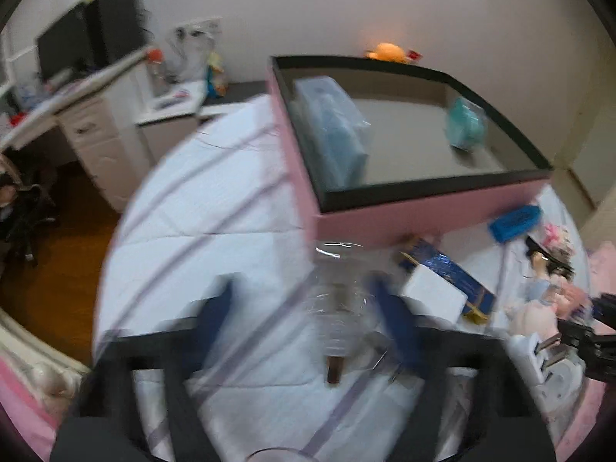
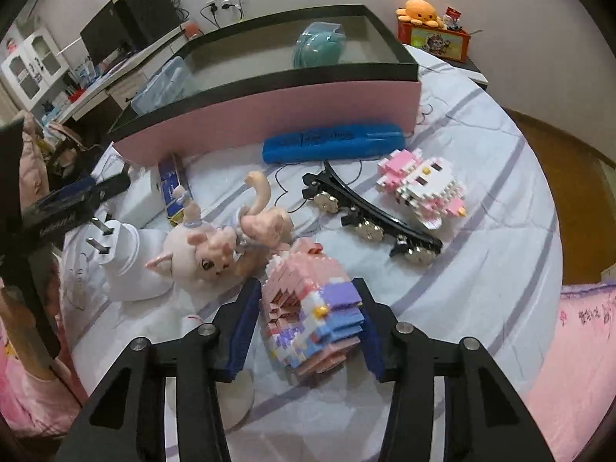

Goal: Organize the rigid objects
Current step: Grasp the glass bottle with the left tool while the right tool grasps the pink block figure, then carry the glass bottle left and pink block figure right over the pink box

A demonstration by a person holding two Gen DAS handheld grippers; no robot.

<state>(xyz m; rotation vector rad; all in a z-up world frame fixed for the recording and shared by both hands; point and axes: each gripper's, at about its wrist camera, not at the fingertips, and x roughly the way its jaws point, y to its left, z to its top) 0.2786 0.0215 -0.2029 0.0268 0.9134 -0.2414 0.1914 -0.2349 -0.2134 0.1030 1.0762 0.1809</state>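
Right wrist: right gripper (image 2: 308, 331) fingers pinching block figure (image 2: 312, 319); left gripper (image 1: 304, 327) blurred (fingers' state unclear).

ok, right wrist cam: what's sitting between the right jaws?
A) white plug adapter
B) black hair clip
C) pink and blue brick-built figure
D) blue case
C: the pink and blue brick-built figure lies between the jaws of the right gripper, while the black hair clip lies further up the bed.
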